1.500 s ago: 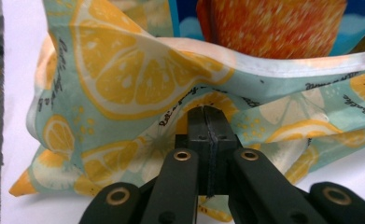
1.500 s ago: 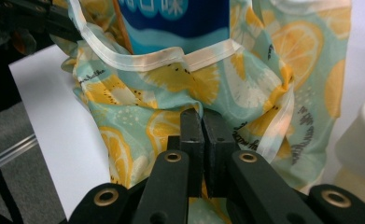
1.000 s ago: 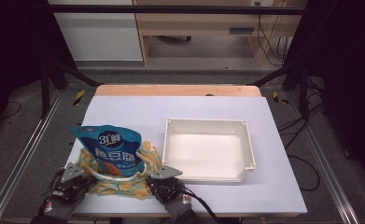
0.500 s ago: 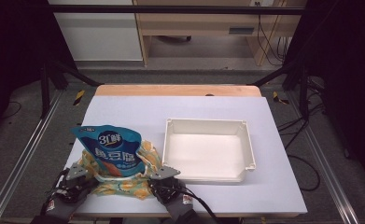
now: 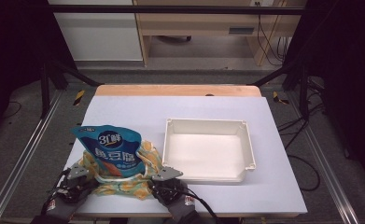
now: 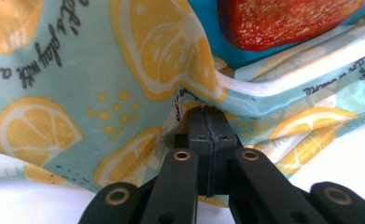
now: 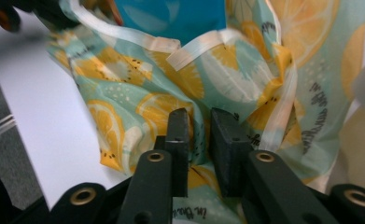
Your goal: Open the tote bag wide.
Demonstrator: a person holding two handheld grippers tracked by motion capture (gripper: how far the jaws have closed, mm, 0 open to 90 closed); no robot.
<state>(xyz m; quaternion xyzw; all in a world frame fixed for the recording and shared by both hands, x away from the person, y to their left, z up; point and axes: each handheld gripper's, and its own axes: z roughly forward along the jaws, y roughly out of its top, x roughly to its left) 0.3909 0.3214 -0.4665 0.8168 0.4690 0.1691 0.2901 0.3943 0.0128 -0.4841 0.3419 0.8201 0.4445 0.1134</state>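
A lemon-print cloth bag [image 5: 124, 186] lies crumpled at the table's front left, with a blue snack pouch [image 5: 112, 149] standing up out of it. My left gripper [image 5: 83, 179] is at the bag's left edge. In the left gripper view the left gripper [image 6: 207, 112] is shut on a fold of the cloth [image 6: 101, 70], below the pouch [image 6: 208, 18]. My right gripper [image 5: 160, 184] is at the bag's right edge. Its jaws [image 7: 200, 119] have just been opening and stand slightly apart, with cloth [image 7: 138, 74] loose between them.
A white rectangular tray [image 5: 250, 144] sits right of the bag, close to my right gripper. The pale table top [image 5: 180, 107] stretches beyond to a wooden back edge. Metal frame rails run along both sides of the table.
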